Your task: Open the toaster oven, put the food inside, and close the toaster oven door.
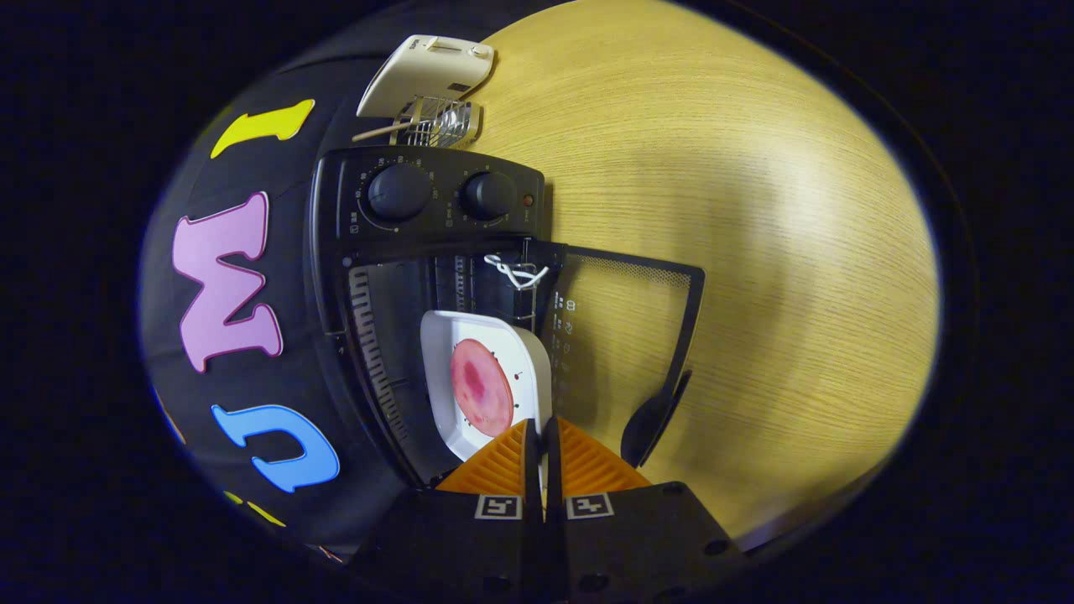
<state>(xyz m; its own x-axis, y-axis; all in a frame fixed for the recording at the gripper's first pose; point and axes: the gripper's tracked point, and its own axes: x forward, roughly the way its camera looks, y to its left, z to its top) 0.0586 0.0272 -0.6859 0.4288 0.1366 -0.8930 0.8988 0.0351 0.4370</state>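
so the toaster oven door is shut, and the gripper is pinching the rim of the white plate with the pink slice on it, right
Not quite. In the gripper view the black toaster oven's glass door hangs open over the wooden table, not shut. The rest holds: the gripper is closed on the rim of the square white plate carrying the round pink slice, which sits partly inside the oven.

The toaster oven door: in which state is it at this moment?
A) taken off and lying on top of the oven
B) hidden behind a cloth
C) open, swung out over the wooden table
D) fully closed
C: the glass door stands swung out from the toaster oven, and the white plate gripped by the hand-held gripper sits in the open cavity.
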